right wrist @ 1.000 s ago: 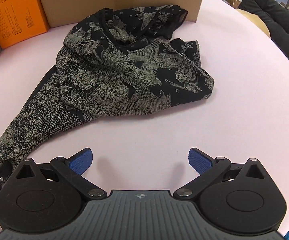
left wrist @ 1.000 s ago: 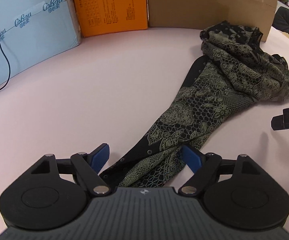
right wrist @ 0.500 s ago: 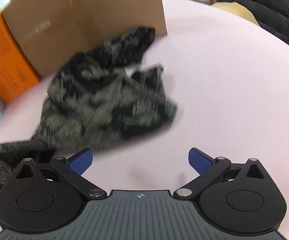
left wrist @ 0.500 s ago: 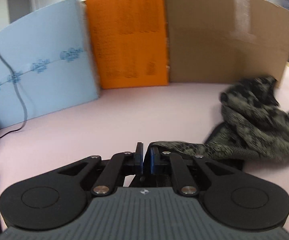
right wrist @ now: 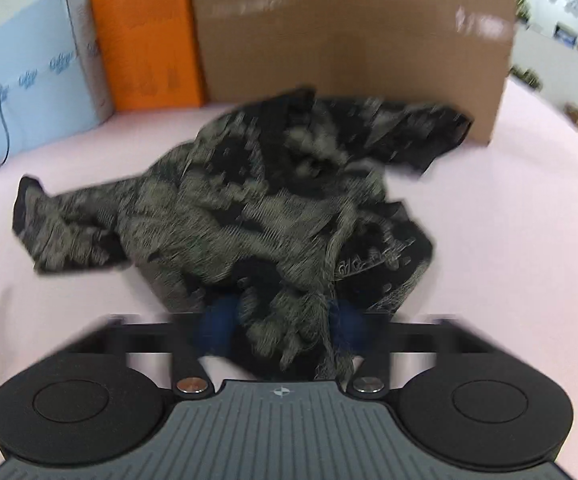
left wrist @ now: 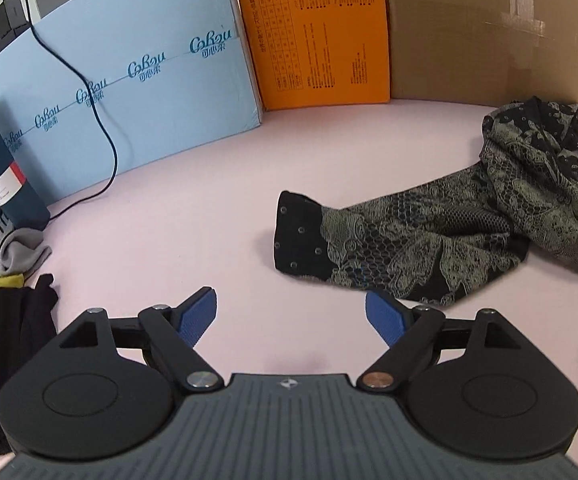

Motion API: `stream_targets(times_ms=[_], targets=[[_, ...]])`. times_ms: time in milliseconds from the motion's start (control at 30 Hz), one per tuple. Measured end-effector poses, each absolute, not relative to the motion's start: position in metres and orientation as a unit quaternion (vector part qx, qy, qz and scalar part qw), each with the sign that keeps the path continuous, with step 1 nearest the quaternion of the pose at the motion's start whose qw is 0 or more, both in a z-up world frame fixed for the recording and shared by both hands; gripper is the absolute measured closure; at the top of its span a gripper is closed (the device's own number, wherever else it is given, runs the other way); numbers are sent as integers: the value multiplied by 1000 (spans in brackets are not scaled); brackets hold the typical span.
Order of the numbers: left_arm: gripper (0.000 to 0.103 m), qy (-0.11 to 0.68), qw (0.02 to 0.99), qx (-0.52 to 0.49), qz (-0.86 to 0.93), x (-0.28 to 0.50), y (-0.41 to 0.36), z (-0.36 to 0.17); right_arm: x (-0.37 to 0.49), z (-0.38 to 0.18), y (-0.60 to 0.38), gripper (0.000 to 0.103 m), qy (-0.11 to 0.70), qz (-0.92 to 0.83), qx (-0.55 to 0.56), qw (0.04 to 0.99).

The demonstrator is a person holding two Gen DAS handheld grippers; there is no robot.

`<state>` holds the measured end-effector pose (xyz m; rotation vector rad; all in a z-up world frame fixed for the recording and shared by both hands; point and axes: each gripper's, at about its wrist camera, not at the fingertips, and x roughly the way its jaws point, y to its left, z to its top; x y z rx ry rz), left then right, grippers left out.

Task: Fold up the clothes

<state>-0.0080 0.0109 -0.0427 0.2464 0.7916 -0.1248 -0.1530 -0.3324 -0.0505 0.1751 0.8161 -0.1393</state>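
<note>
Bare counter (left wrist: 193,208) lies open across the middle and toward the near edge. Along the far edge the blue box (left wrist: 129,92), orange box (left wrist: 321,32) and cardboard (left wrist: 489,32) block passage. At the left edge stand a flask (left wrist: 5,176), a cable (left wrist: 101,128) and a clothes pile (left wrist: 5,320).

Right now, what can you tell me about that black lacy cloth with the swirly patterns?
The patterned garment is thin black fabric with pale lace-like flowers and honeycomb netting. One long part ends in a plain black band dotted with small studs. It lies crumpled on the pink table, bunched near the brown cardboard box. The right gripper pinches its near edge; the left gripper, opening, holds nothing.
</note>
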Motion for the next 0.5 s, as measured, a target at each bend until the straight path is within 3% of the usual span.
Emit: stream_targets(times_ms=[233,467,500], targets=[[22,393,914,92,-42,-25,28,-41,-99,16,-327,100,376,69,209,900],[22,388,915,96,-45,-31,28,-34,30,150,-305,99,243,150,263,922],[22,387,916,99,-46,-33,28,-34,39,163,-299,83,230,144,245,931]])
